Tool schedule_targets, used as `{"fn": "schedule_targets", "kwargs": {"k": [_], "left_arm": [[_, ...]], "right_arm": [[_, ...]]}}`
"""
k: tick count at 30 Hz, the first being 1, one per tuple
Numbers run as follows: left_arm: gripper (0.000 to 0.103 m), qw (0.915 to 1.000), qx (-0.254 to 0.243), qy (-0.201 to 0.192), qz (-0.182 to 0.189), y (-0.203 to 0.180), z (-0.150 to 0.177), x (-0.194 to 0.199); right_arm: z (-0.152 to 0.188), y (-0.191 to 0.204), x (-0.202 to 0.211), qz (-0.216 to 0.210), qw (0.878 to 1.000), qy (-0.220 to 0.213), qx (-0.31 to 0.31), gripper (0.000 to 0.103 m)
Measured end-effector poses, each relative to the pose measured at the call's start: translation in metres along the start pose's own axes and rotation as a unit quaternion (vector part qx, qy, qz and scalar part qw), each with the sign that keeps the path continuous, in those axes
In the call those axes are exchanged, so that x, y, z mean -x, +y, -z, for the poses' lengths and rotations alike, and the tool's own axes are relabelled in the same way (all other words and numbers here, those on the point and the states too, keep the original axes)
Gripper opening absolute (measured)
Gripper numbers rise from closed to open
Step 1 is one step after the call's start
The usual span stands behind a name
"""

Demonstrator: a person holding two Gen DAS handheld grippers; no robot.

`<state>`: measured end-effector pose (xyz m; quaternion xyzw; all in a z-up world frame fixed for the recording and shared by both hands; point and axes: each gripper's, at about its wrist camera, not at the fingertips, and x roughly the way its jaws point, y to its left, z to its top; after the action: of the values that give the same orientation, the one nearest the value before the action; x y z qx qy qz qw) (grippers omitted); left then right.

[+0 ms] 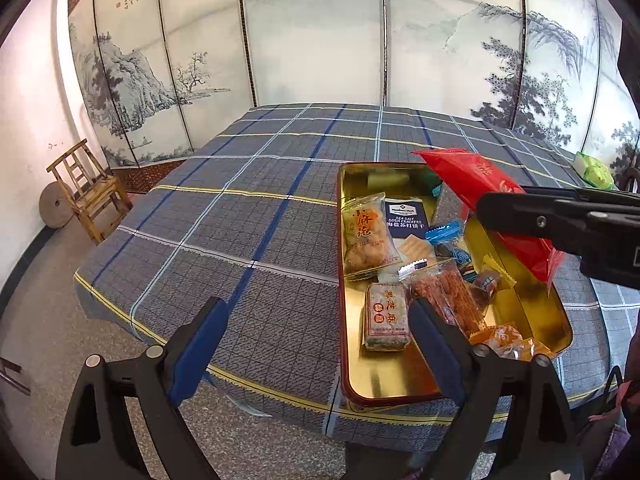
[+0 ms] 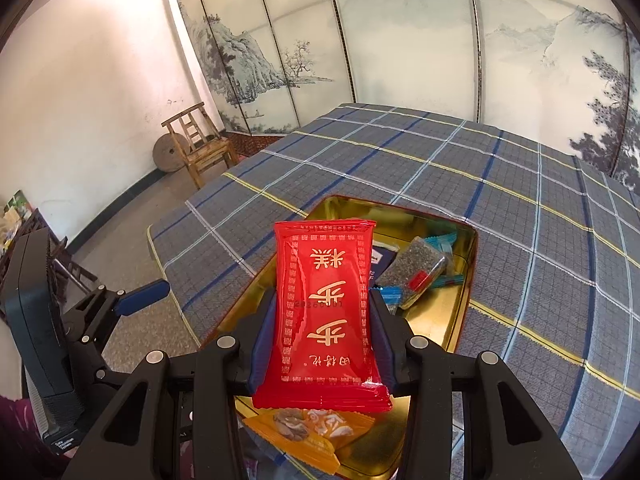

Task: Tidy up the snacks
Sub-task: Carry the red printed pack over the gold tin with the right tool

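Observation:
A gold tin tray (image 1: pixel 554 312) with a dark red rim sits on the plaid tablecloth and holds several wrapped snacks. My right gripper (image 2: pixel 322 320) is shut on a red snack packet (image 2: pixel 326 308) with gold characters and holds it above the tray (image 2: pixel 464 304). In the left wrist view the red packet (image 1: pixel 476 184) hangs over the tray's right side, with the right gripper (image 1: pixel 496 212) coming in from the right. My left gripper (image 1: pixel 316 340) is open and empty, low at the near table edge, its right finger over the tray's near left part.
The plaid cloth (image 1: pixel 240 208) covers a large table. A wooden chair (image 1: pixel 88 192) and a stone wheel (image 1: pixel 54 208) stand by the far left wall. A painted folding screen (image 1: pixel 312 40) runs behind the table. A green packet (image 1: pixel 596 170) lies at the far right edge.

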<state>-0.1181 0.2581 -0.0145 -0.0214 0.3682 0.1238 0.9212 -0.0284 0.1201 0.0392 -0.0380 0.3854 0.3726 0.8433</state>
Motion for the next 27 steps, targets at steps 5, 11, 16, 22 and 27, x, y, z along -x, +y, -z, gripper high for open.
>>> {"fn": "schedule_targets", "kwargs": {"k": [5, 11, 16, 22, 27], "left_arm": [[0.102, 0.9999, 0.003, -0.013, -0.009, 0.009, 0.001, 0.004], [0.102, 0.9994, 0.024, -0.022, 0.013, 0.021, -0.001, 0.008], [0.102, 0.9995, 0.028, -0.018, -0.001, 0.026, 0.0, 0.003], [0.102, 0.9992, 0.029, -0.021, -0.018, 0.032, 0.0, -0.002], [0.102, 0.999, 0.027, -0.024, -0.028, 0.037, 0.0, -0.005]], "right_arm": [[-0.003, 0.006, -0.01, 0.001, 1.0, 0.006, 0.002, 0.045], [-0.007, 0.014, -0.02, -0.001, 1.0, 0.01, 0.006, 0.045], [-0.011, 0.017, -0.026, 0.0, 1.0, 0.011, 0.004, 0.045], [-0.012, 0.017, -0.032, 0.005, 1.0, 0.014, 0.005, 0.045], [-0.014, 0.02, -0.044, 0.008, 1.0, 0.023, 0.003, 0.045]]}}
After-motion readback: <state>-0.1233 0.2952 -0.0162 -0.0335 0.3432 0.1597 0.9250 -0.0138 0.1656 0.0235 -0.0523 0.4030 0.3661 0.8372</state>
